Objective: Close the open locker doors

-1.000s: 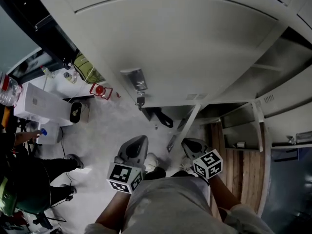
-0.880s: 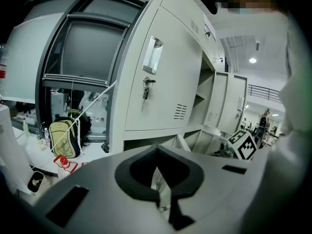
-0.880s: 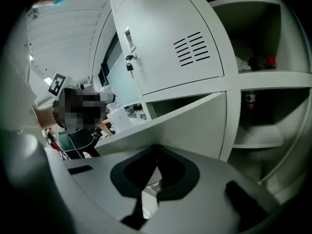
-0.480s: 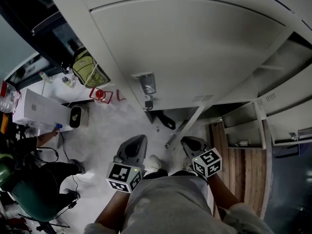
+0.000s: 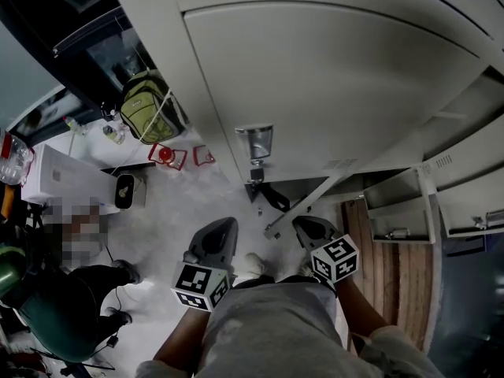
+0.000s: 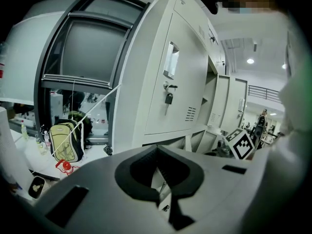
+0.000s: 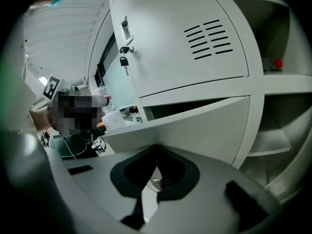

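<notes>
As left claw [image 5: 221, 233] and right claw [image 5: 306, 228] sit pinched together, empty, the locker door [image 5: 331, 77] stands open ahead.
Padlock [image 5: 256, 173] at its near edge above them; lower door [image 5: 303, 205] open between claws; backpack [image 5: 146, 109] at left.

Here's my tally. Two grippers: left gripper [image 5: 220, 231] and right gripper [image 5: 307, 228]. Two locker doors that I can make out: upper door [image 7: 180, 38] and lower door [image 7: 195, 126]. One padlock [image 6: 168, 98]. One green backpack [image 6: 64, 141]. One white box [image 5: 67, 178]. One person [image 5: 71, 298].
</notes>
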Demonstrator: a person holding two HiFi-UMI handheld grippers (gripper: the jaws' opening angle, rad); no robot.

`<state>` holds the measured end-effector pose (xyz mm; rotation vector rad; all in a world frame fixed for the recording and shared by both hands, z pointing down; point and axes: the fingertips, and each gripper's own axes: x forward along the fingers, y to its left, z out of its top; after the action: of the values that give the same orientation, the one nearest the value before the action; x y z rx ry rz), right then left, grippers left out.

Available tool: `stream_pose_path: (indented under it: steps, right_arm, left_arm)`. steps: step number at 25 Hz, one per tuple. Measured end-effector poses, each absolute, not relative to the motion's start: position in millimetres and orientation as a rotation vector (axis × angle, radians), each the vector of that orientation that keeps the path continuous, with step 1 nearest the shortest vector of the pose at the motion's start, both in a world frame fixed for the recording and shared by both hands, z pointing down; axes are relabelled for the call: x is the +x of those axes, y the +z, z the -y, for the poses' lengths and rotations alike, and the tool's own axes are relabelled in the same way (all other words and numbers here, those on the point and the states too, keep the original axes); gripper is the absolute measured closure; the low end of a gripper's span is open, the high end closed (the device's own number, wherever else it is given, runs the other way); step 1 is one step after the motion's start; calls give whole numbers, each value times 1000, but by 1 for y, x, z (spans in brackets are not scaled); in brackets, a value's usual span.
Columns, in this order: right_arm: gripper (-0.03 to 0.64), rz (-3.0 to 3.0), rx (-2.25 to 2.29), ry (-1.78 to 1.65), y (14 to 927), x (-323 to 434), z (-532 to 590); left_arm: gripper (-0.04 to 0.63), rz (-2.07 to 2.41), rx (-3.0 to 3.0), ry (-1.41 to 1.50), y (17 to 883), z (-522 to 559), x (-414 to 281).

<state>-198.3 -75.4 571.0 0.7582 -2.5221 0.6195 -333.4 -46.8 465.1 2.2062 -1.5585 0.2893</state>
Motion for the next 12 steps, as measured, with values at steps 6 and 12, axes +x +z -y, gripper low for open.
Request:
stream_pose_path:
  steps: [6,12]
  right_arm:
    - [589,2523,762,612,570,-211,86]
    - [589,2529,770,608,571,-222,98]
  left_arm:
    - [581,1563,2201,289,466,51,-346]
    - [581,1561,2205,289,467,56,-355]
